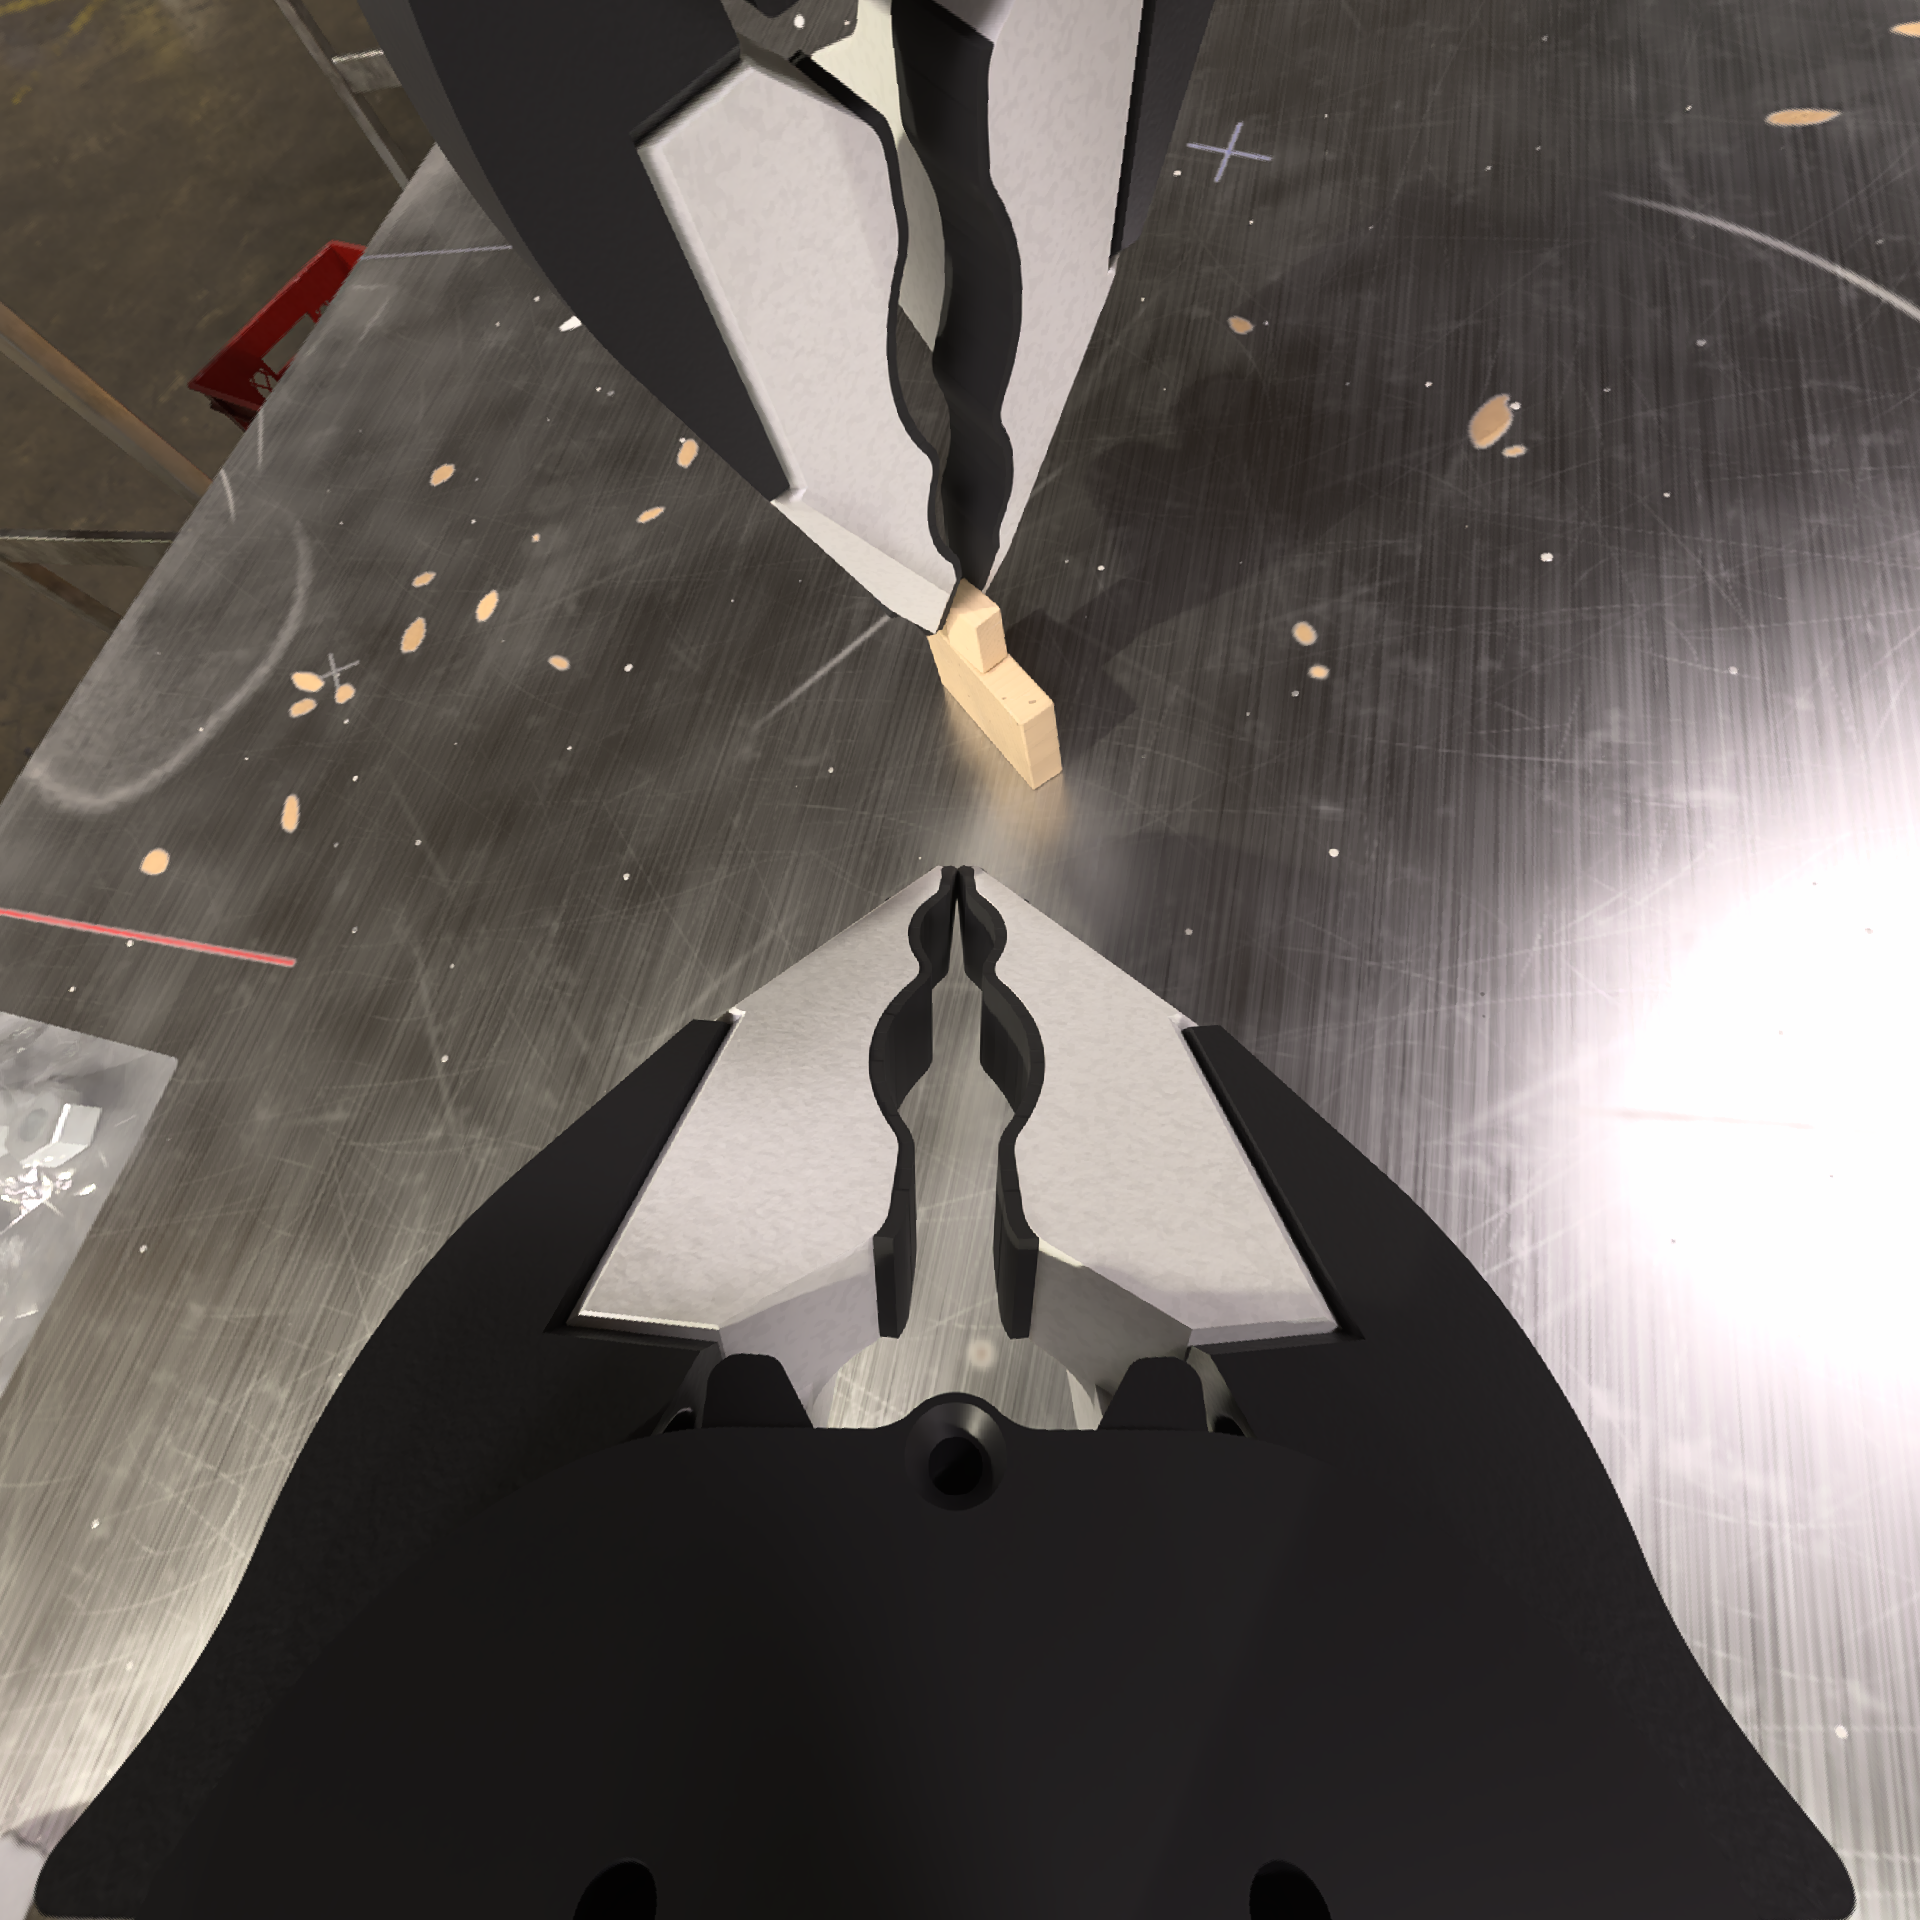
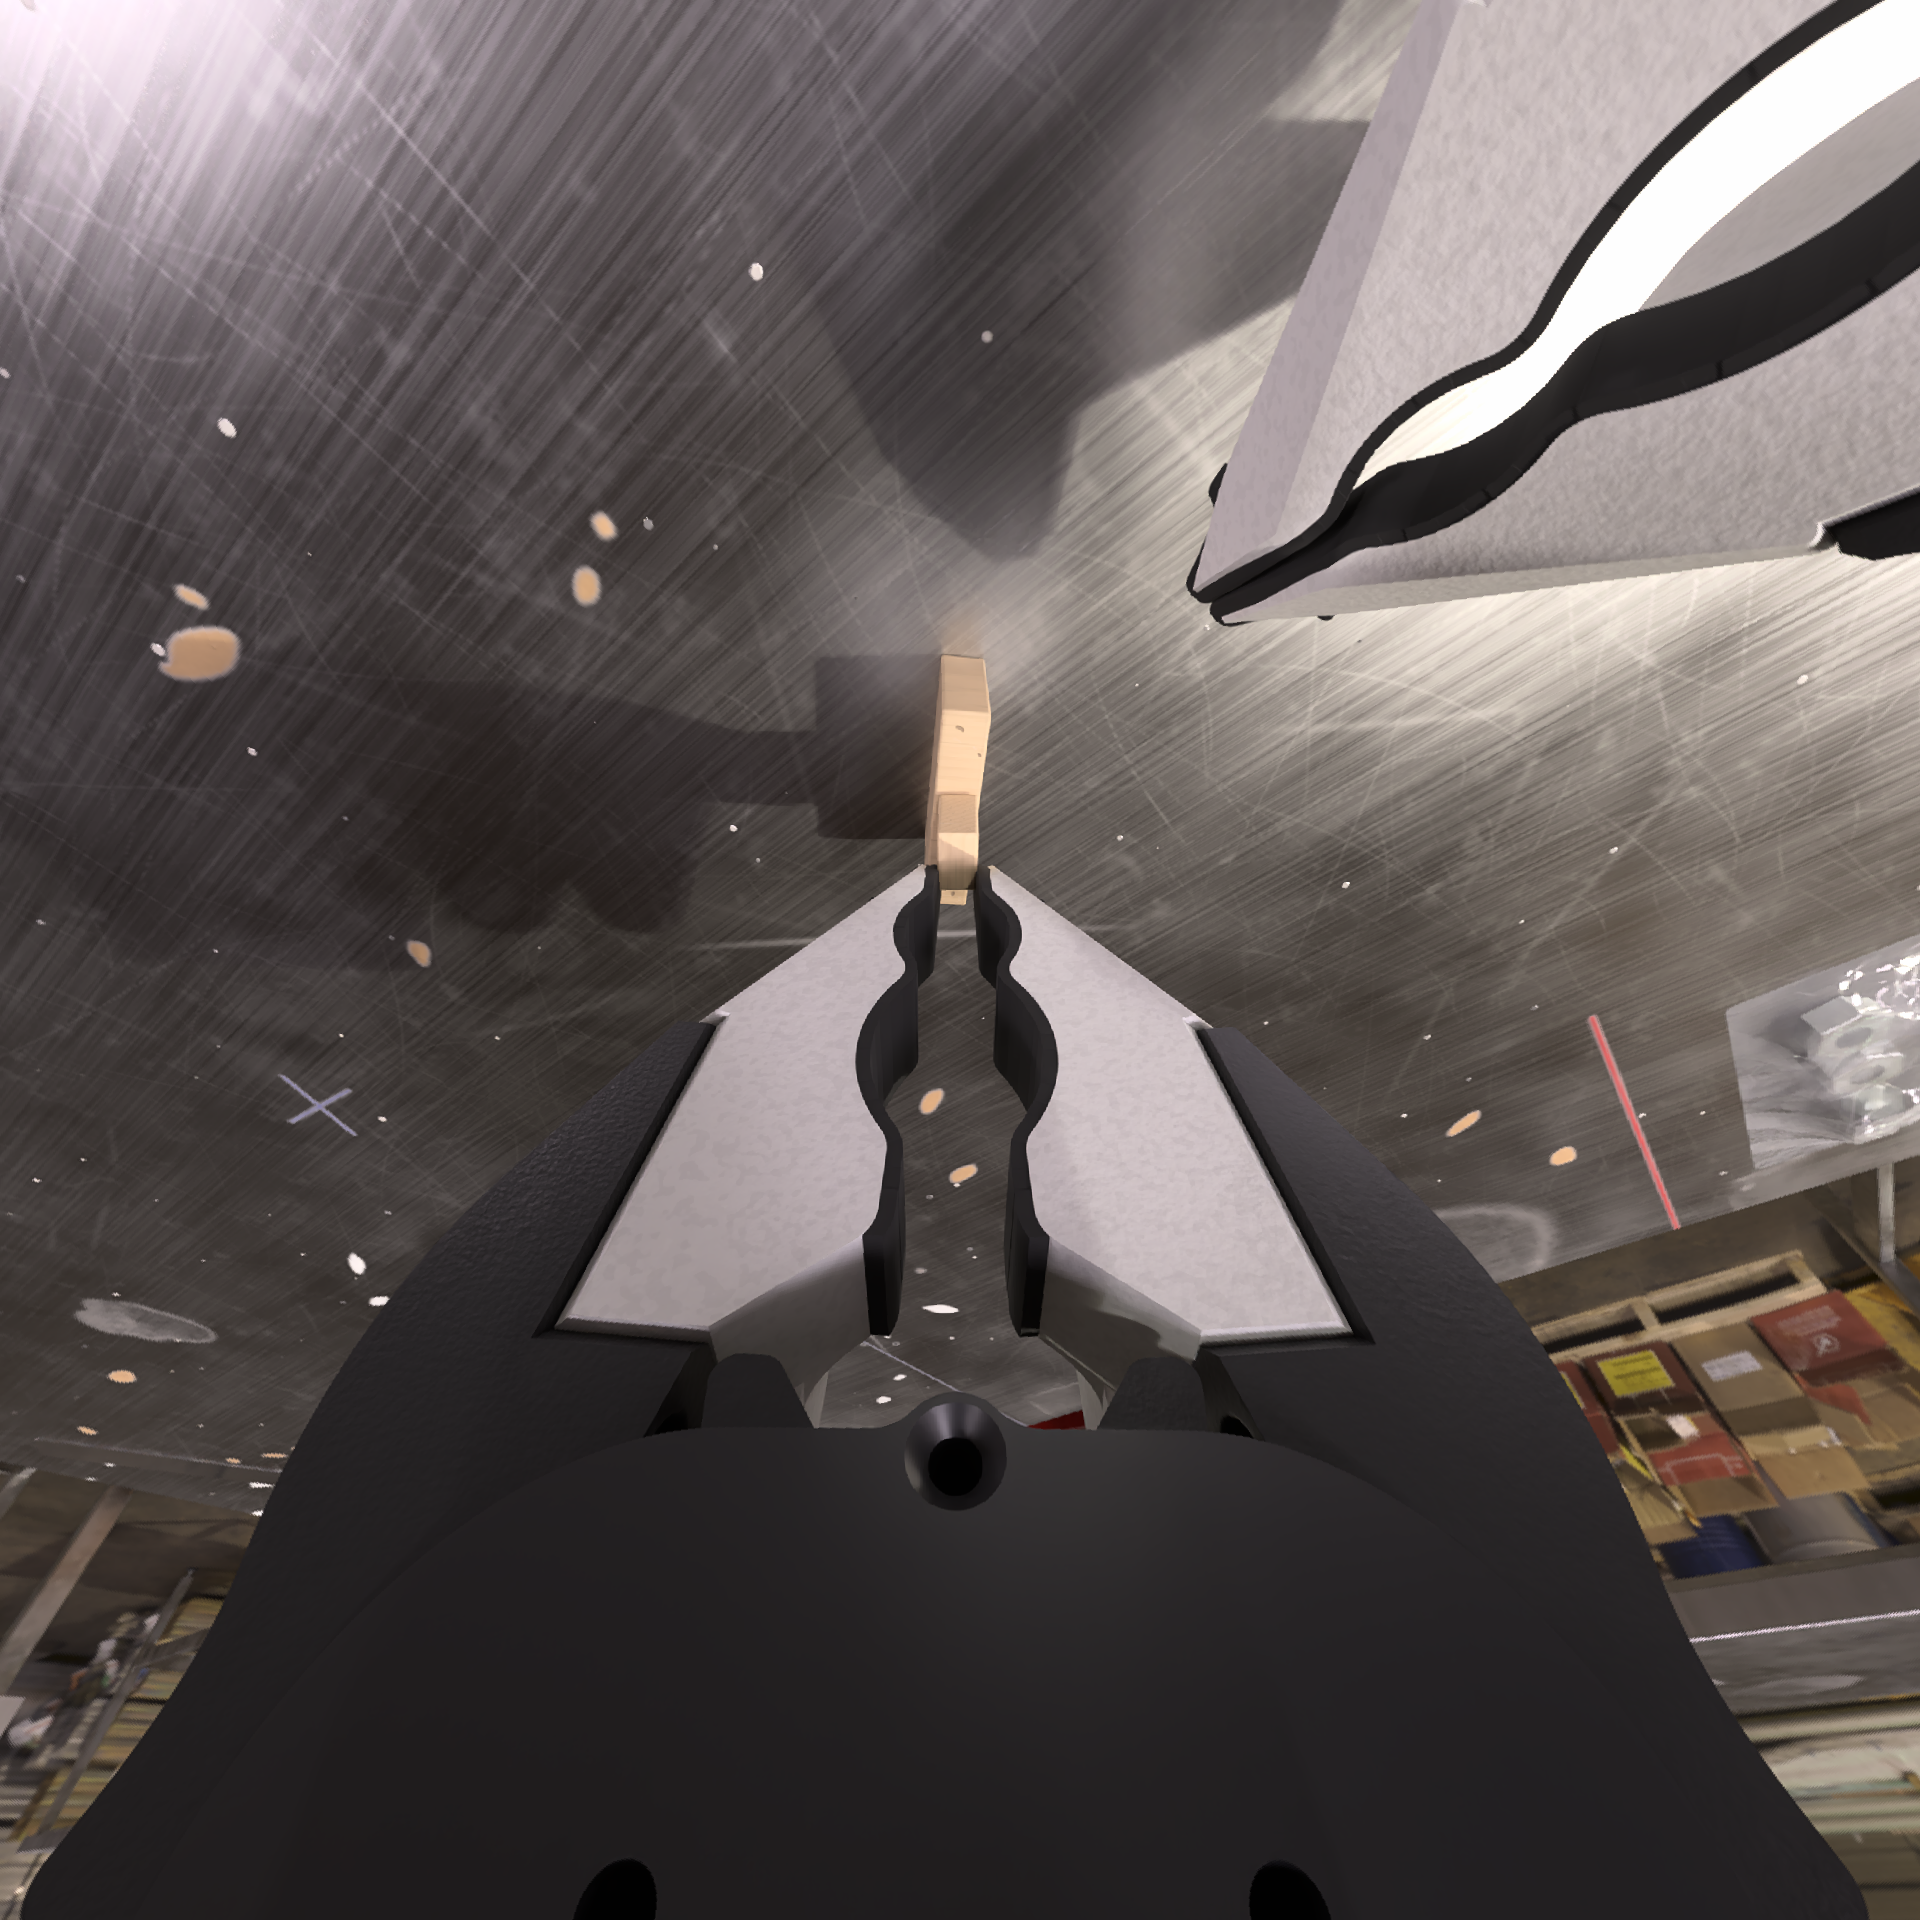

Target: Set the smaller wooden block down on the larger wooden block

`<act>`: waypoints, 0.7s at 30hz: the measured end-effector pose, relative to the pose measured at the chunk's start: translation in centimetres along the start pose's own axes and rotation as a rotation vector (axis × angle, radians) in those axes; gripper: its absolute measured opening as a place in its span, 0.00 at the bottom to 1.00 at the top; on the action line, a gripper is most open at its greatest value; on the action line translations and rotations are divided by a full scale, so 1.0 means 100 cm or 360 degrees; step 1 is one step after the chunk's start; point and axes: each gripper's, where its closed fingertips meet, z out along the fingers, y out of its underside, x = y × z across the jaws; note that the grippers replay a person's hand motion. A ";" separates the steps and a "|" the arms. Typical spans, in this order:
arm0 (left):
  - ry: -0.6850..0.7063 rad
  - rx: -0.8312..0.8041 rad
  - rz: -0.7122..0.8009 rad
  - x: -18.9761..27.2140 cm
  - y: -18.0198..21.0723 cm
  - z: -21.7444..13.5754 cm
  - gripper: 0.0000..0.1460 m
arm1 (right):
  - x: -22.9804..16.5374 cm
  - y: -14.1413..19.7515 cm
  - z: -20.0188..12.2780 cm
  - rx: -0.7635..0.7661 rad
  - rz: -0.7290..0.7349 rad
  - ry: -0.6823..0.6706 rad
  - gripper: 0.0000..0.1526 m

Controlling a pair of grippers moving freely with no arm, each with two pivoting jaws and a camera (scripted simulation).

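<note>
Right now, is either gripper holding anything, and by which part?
Right gripper pinches the smaller block at its near end, atop the larger block; left gripper holds nothing.

No legible text, brand or number is found in either view. Two thin cross marks are scratched into the metal surface (image 1: 1351,935): one cross mark (image 1: 1229,153) is seen far off in the left wrist view, and one cross mark (image 2: 321,1109) is seen at the left in the right wrist view. A thin red line (image 1: 145,938) is drawn on the surface near its edge. Printing is borne by the red and yellow cartons (image 2: 1704,1382) shelved beyond the surface, but it is too small and blurred to be made out.
</note>
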 end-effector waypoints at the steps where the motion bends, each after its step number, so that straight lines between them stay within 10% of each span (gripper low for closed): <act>1: 0.0000 -0.0001 0.0000 0.000 0.000 0.000 0.00 | 0.000 0.000 0.000 -0.0004 -0.0010 0.0002 0.04; 21: -0.0011 0.0018 -0.0016 -0.003 0.000 -0.004 0.00 | 0.003 0.003 -0.016 0.0046 0.0242 0.0001 0.11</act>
